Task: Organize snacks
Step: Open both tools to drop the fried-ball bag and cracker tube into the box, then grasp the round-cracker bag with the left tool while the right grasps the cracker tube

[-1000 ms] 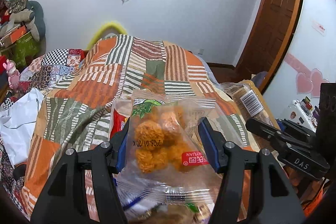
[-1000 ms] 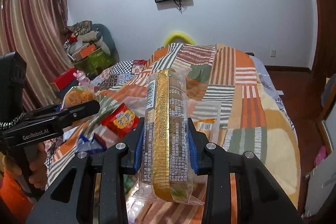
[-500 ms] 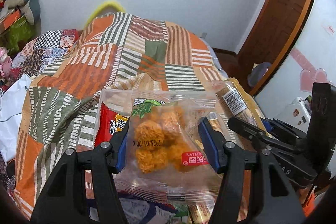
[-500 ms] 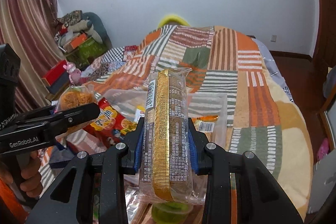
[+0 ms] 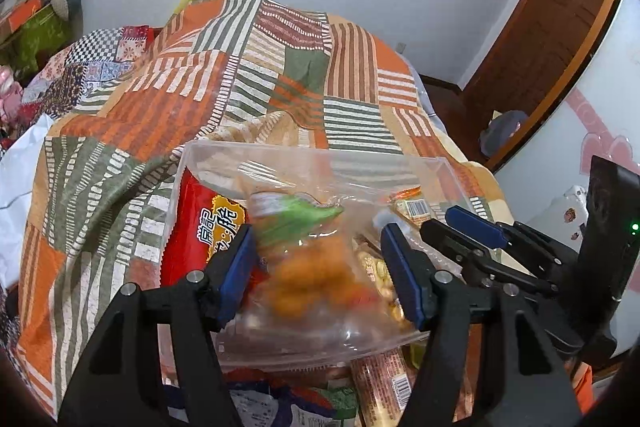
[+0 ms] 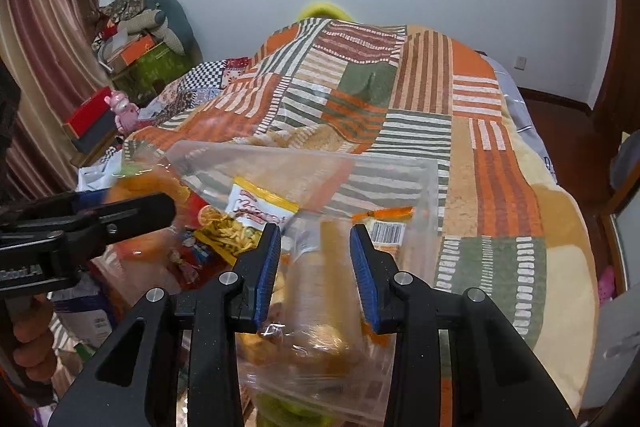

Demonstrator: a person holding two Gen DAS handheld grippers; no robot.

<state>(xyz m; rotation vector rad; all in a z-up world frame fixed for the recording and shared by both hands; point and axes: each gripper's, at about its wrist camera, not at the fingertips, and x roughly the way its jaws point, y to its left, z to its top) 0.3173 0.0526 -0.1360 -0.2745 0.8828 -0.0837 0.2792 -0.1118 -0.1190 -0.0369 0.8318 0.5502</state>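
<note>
Clear plastic bin (image 5: 436, 167) sits on the patchwork blanket (image 5: 160, 107), its far wall and corners plain in both views. Inside it, at the left, a red snack bag (image 5: 196, 223) with yellow lettering; toward the far right corner, a small orange packet with a barcode (image 5: 414, 207).

Left gripper (image 5: 320, 267): blue pads spread wide. Between them is the bag of orange puffs (image 5: 308, 271), clear wrapper with a green print at top, heavily motion-blurred. Left pad appears at the wrapper's edge, right pad near its other edge; blur prevents saying whether either pad presses it, so grip cannot be told. The bag lies over the bin's near part, overlapping the red bag.

Right gripper (image 6: 316, 267): pads parted to a moderate gap. Long gold-striped biscuit pack (image 6: 328, 267) runs lengthwise between them, also blurred, its clear lower end spreading out below the pads. Gaps seem visible on both sides, but contact cannot be confirmed either way. The pack is over the bin's near right portion.

Right view also shows a yellow-and-white snack packet (image 6: 256, 207) in the bin and the left gripper at frame left. Left view shows the right gripper (image 5: 472, 231) at the bin's right edge, two fingers apart.
</note>
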